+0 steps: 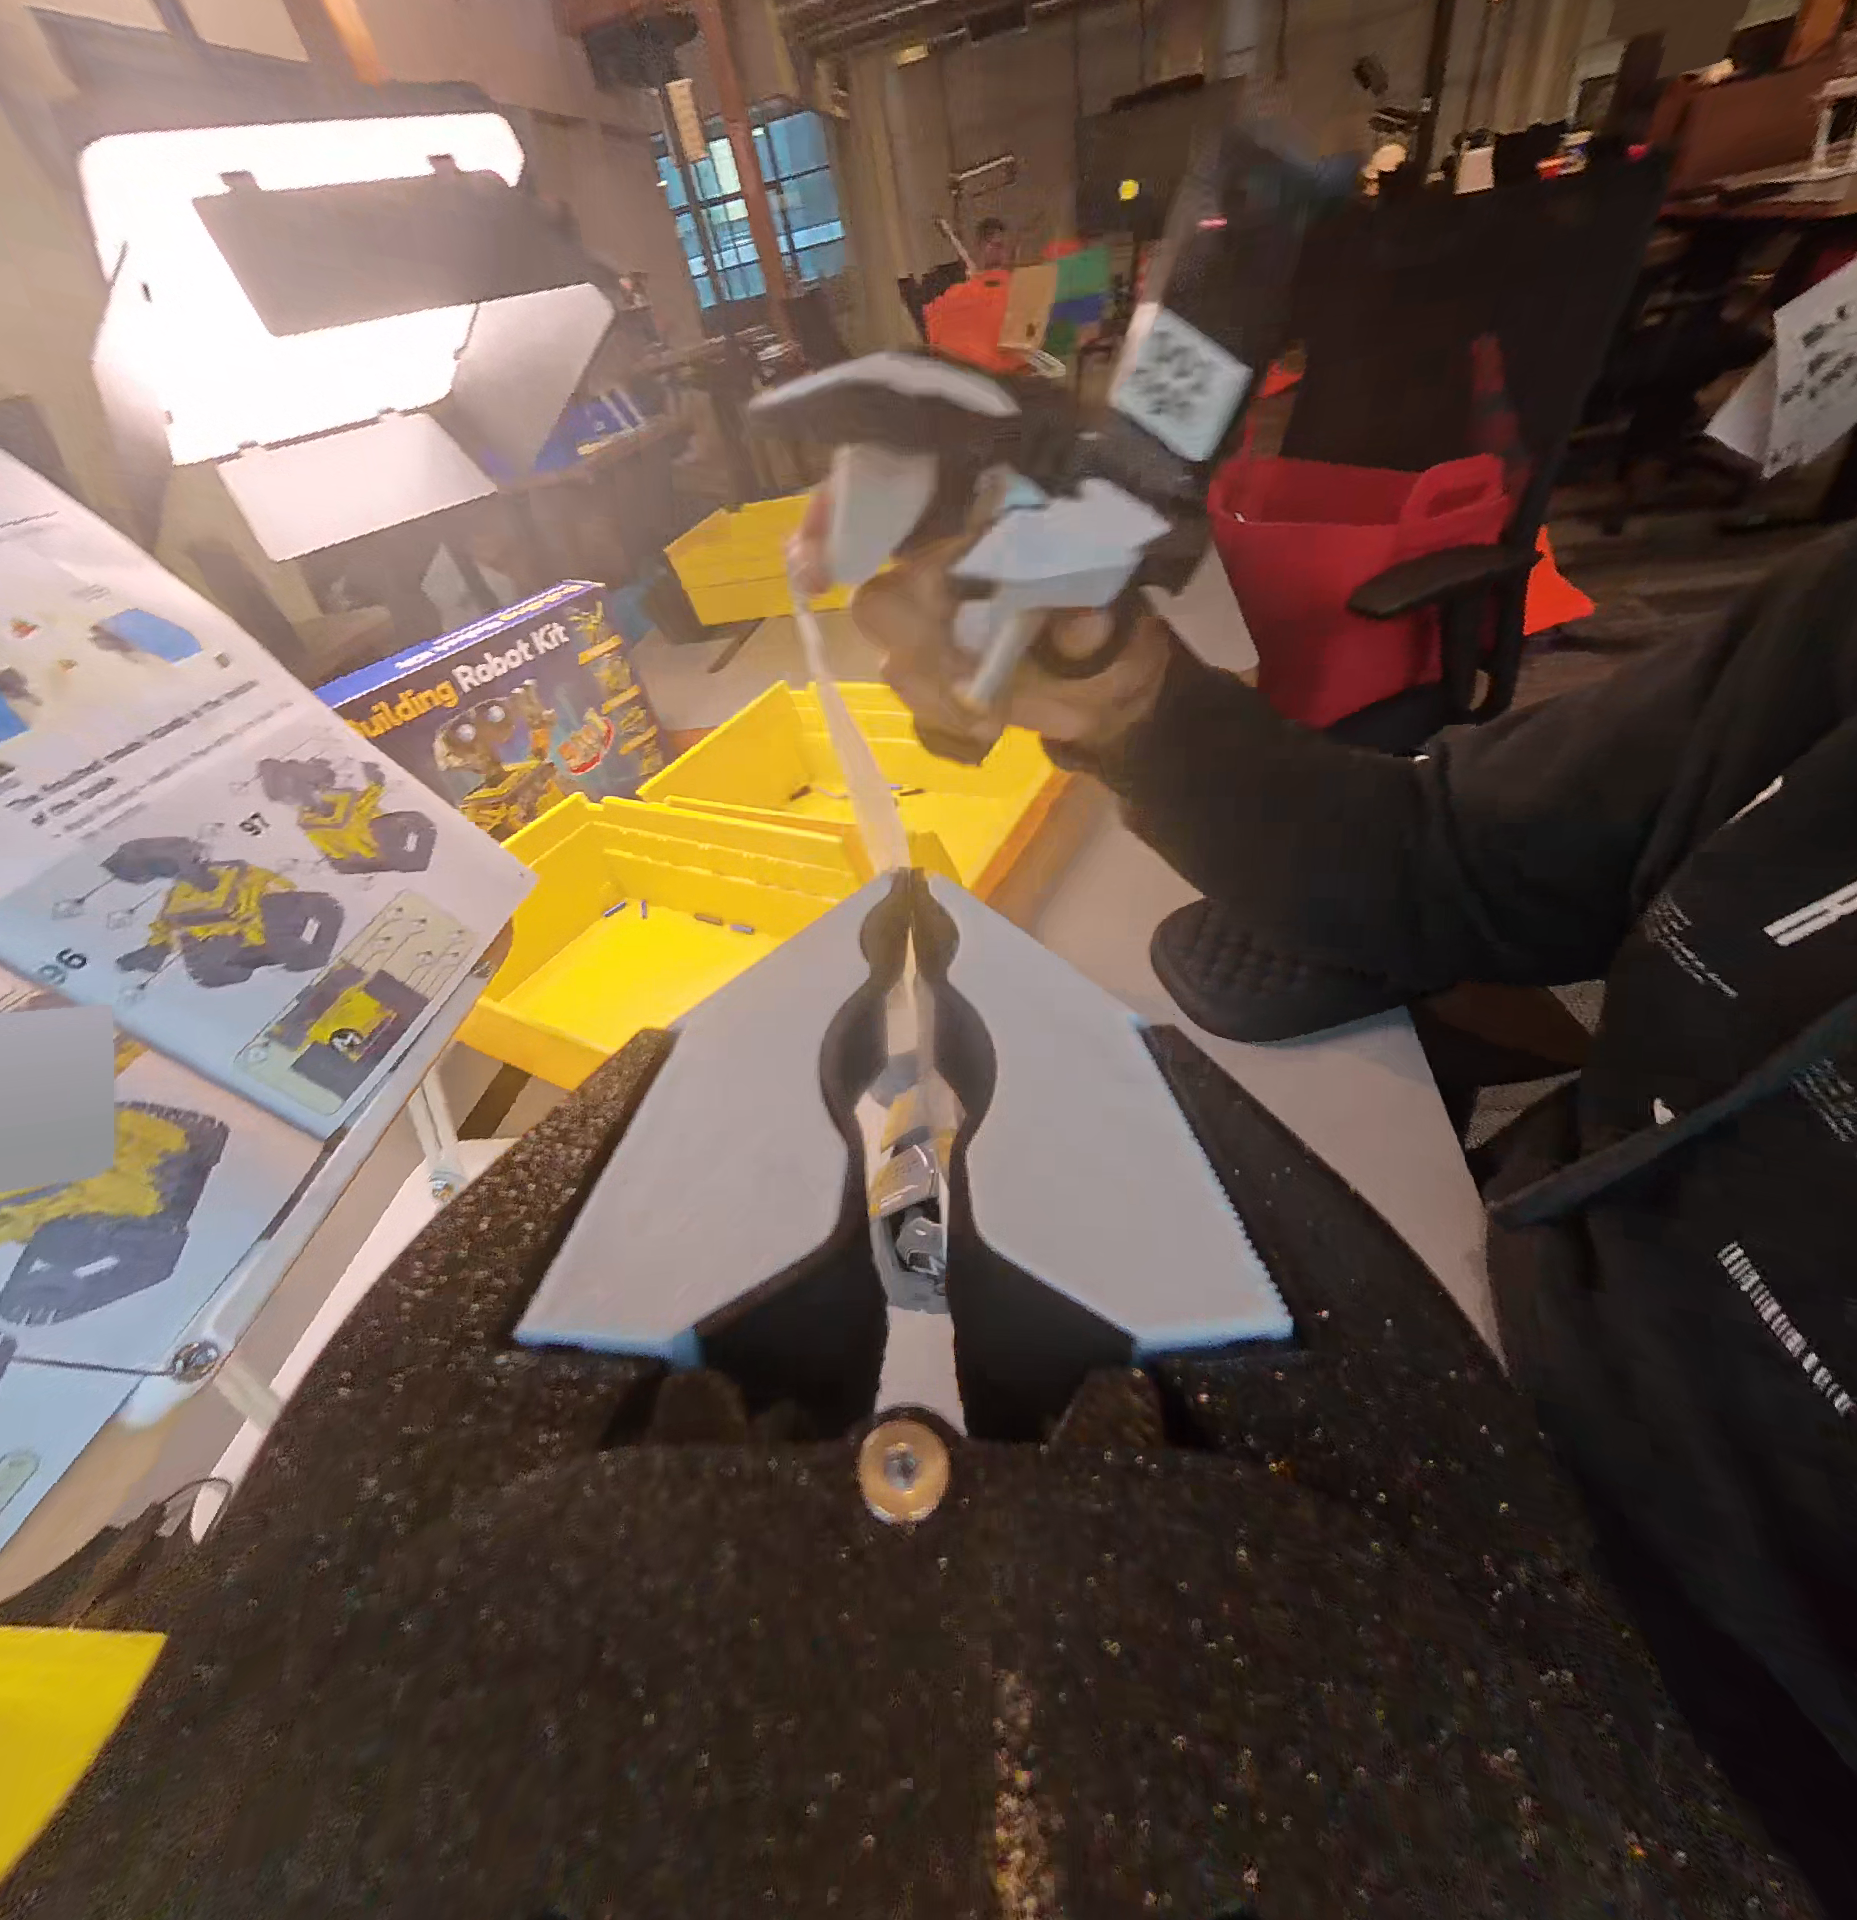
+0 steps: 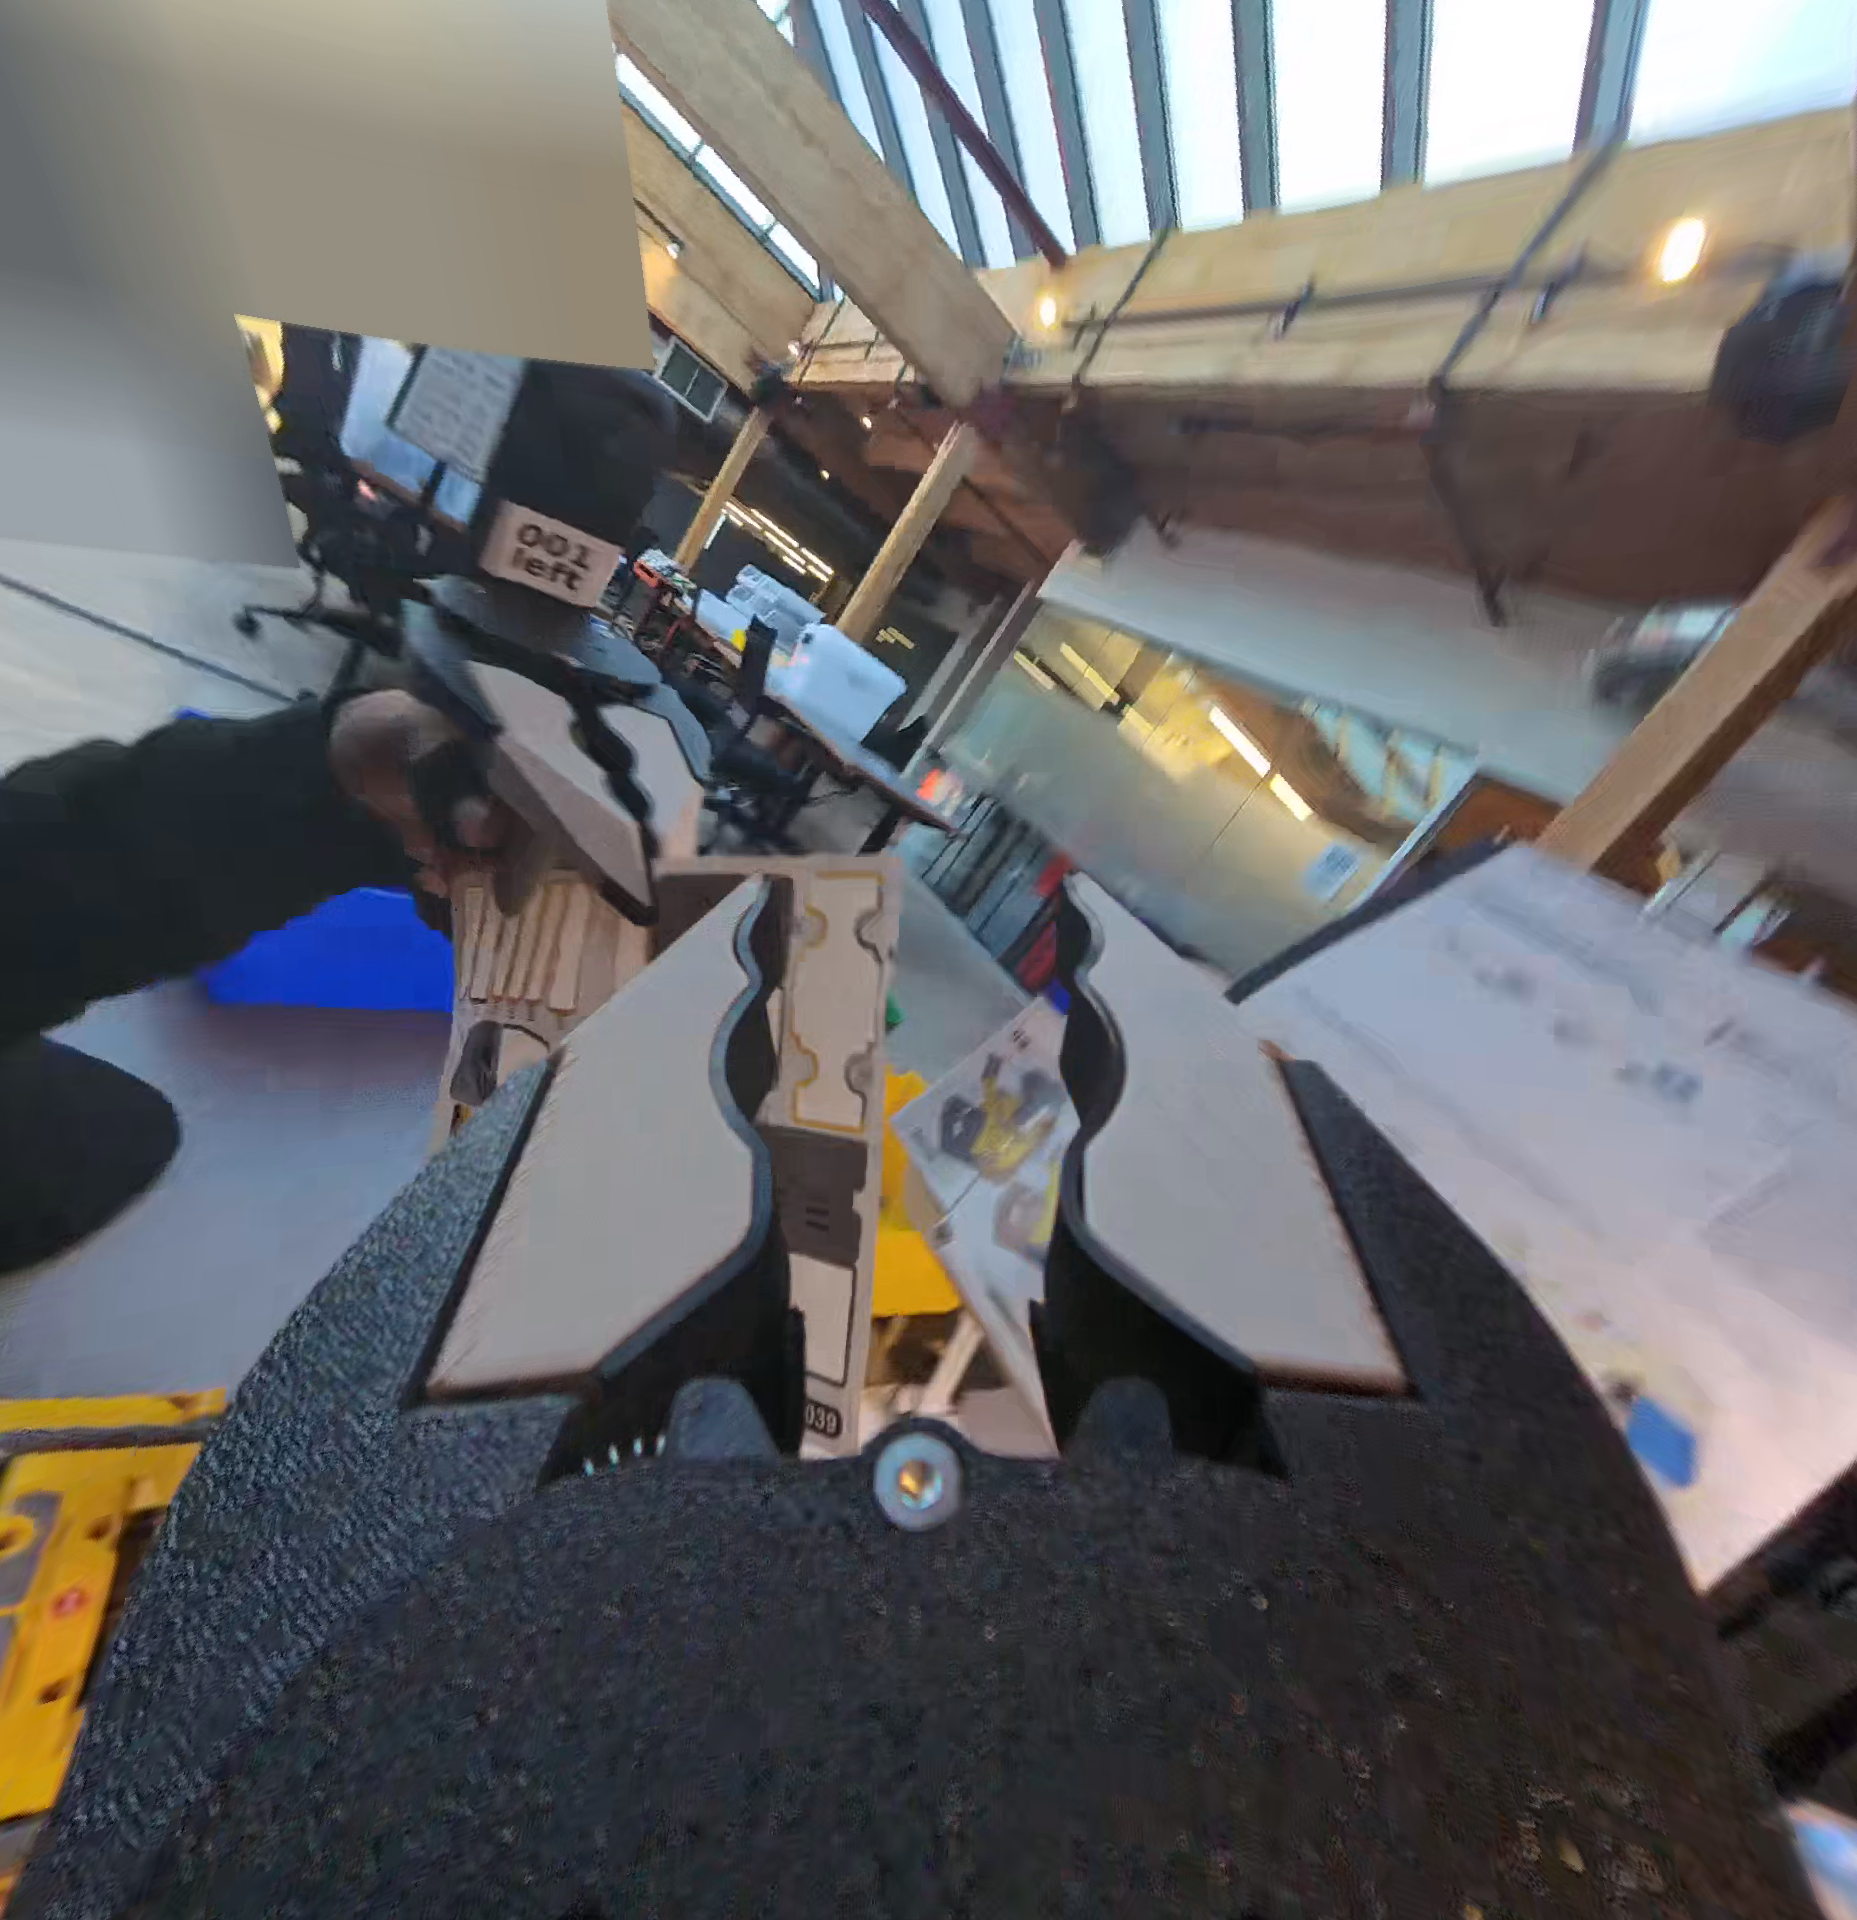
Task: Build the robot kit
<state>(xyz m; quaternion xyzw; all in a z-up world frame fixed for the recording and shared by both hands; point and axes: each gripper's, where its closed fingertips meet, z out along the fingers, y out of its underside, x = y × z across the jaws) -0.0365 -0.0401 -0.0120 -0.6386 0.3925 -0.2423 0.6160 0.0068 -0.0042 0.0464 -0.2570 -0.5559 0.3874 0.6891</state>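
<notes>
Left wrist view shows the left claw (image 1: 911,883) clamped together on a thin die-cut card sheet (image 1: 846,717), seen edge-on and rising toward 12 o'clock. At 1 o'clock the right claw (image 1: 882,499) is blurred, gripped by a hand (image 1: 1017,675) in a black sleeve. Yellow sorting trays (image 1: 643,935) sit on the surface at 11 o'clock, a robot kit box (image 1: 508,707) behind them, and an open instruction booklet (image 1: 207,862) at 9 o'clock.

Right wrist view shows the right claw (image 2: 919,914) with its fingers apart; the card sheet (image 2: 836,1039) stands between them, close against the left finger (image 2: 633,1143), though contact is unclear. At 10 o'clock the left claw (image 2: 643,894) pinches the same sheet. A blue bin (image 2: 332,956) lies at 9 o'clock.
</notes>
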